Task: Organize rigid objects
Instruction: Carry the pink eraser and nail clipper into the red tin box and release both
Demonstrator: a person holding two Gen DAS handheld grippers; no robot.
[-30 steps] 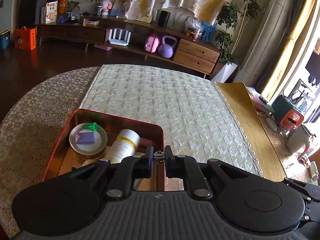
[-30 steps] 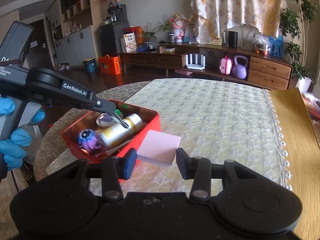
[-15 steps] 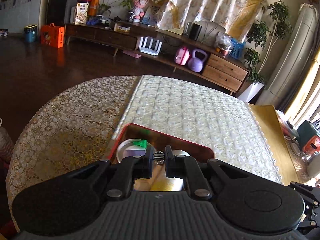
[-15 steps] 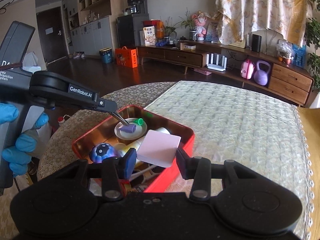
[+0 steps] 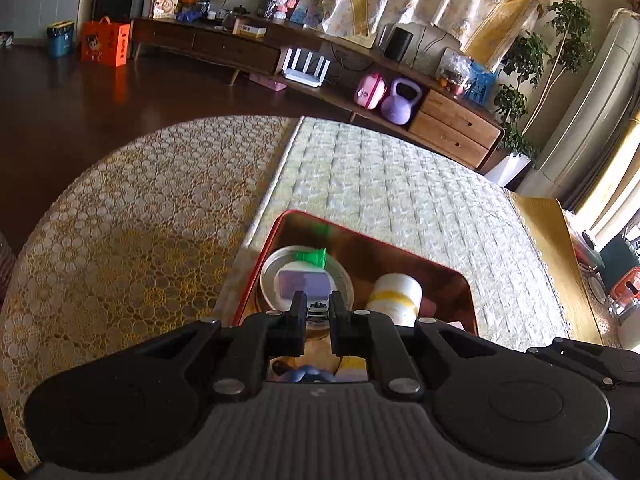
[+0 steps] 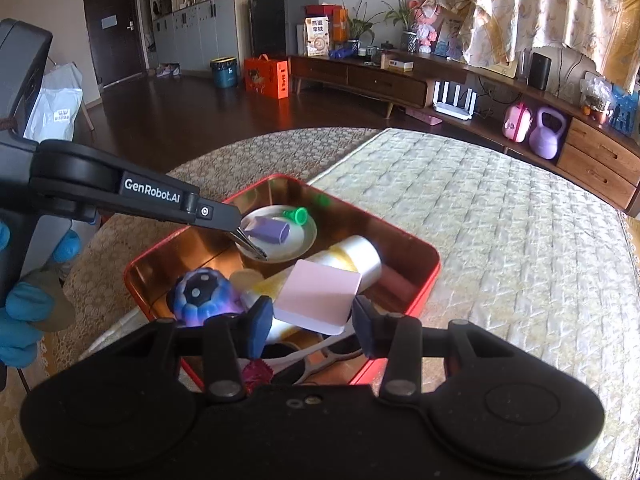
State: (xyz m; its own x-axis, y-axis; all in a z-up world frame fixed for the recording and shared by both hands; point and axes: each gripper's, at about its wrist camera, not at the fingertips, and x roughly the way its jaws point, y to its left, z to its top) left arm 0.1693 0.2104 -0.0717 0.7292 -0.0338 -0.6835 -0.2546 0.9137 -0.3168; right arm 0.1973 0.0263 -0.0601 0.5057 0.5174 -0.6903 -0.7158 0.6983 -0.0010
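Note:
A red tin box (image 6: 424,258) (image 5: 280,220) sits on the round table. It holds a white dish (image 6: 298,246) (image 5: 272,272) with a purple block (image 6: 268,230) (image 5: 306,284) and a green cap (image 6: 296,215) (image 5: 312,257), a white and yellow bottle (image 6: 356,256) (image 5: 394,296), and a purple-blue ball (image 6: 202,298). My right gripper (image 6: 310,324) is shut on a pink pad (image 6: 318,296) above the box's near side. My left gripper (image 5: 317,312) (image 6: 256,250) is shut on a small metal clip and hovers over the dish.
A pale quilted runner (image 6: 500,220) covers the table's middle, with lace cloth (image 5: 120,220) to the left. More small items lie at the box's near end under my right gripper. A low wooden sideboard (image 6: 400,80) stands beyond the table.
Both grippers have moved closer over the box. The pink pad is now above the bottle inside the box. My left gripper has shifted over the dish.

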